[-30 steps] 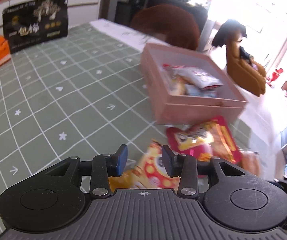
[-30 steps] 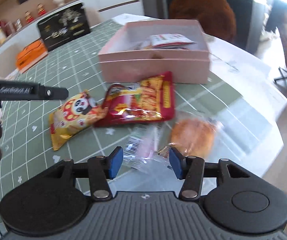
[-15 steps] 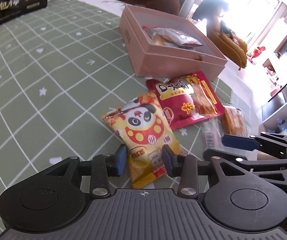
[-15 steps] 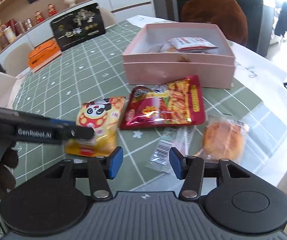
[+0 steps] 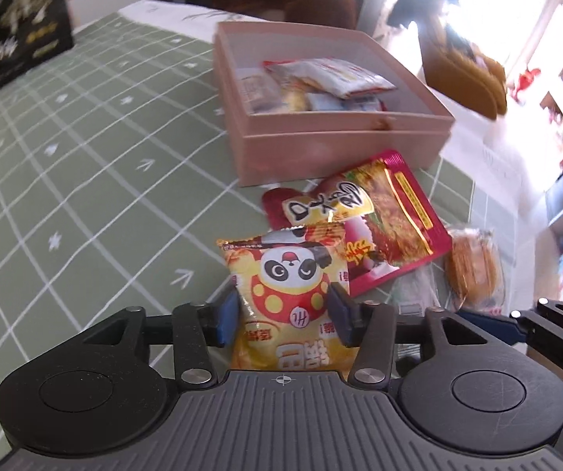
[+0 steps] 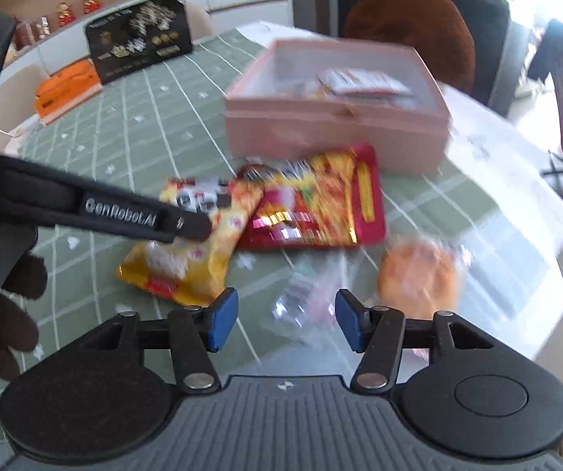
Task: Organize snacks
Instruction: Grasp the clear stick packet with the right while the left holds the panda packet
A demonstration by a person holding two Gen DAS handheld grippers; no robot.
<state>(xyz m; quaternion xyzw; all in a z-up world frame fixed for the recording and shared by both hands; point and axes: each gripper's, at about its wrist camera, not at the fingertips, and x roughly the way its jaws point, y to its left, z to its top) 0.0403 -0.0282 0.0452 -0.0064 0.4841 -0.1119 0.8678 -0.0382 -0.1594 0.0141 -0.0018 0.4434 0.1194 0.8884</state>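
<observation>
Left jaws widened around the panda packet.
The left gripper (image 5: 283, 316) had just spread its fingers; the panda snack bag (image 5: 287, 294) lay between them, unpinched, short of the pink box (image 5: 336, 145). The right gripper (image 6: 286, 320) hovered apart over a clear wrapper (image 6: 305, 298).

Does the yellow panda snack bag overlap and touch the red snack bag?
Touching. In the left wrist view the panda bag's top corner lies over the red bag's near edge, no tablecloth between them.

Green cloth (image 5: 85, 180) lies bare; pink box (image 5: 320, 145) (walled) blocks ahead.
</observation>
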